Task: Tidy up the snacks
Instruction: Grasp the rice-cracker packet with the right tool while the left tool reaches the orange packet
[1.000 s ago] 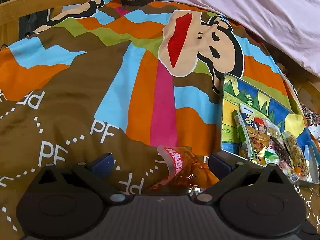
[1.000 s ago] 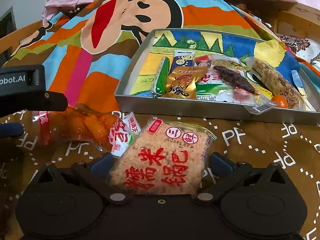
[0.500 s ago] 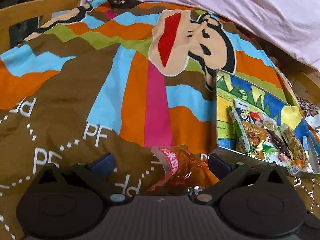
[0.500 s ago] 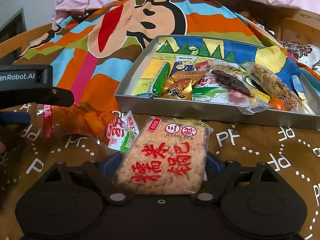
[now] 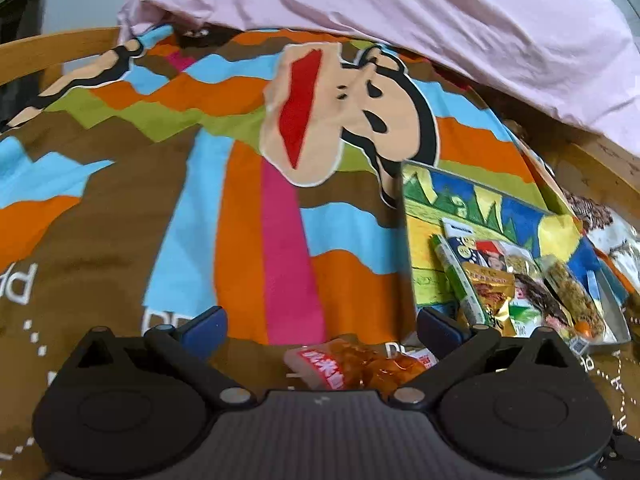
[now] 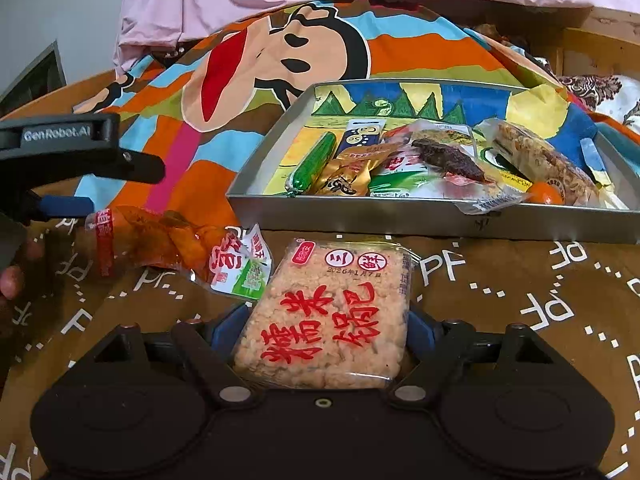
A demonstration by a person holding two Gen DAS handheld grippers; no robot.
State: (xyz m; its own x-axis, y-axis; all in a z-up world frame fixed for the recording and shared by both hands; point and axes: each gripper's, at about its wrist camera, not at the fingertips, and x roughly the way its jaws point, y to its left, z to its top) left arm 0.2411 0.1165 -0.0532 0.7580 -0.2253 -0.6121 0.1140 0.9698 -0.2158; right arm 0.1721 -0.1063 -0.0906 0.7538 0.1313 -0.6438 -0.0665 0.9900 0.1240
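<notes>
My right gripper [image 6: 322, 328] is shut on a square rice-cracker packet [image 6: 328, 316] with red characters, held low over the bedspread in front of the metal tray [image 6: 400, 222]. The tray holds several snack packets [image 6: 400, 160]. An orange snack bag [image 6: 172, 240] lies on the bedspread to the left. My left gripper [image 5: 320, 324] is open, raised above that orange bag [image 5: 360, 364], which sits between and below its fingers. In the right wrist view the left gripper [image 6: 80, 160] hovers over the bag's left end.
A colourful cartoon bedspread [image 5: 240, 200] covers the surface. A pink sheet [image 5: 440, 20] lies at the back. A wooden bed frame [image 6: 592, 40] runs behind and right of the tray. The tray also shows at the right of the left wrist view [image 5: 616, 308].
My right gripper closed on the rice-cracker packet and lifted it slightly. My left gripper rose and pulled back, so the orange bag sits lower in its view.
</notes>
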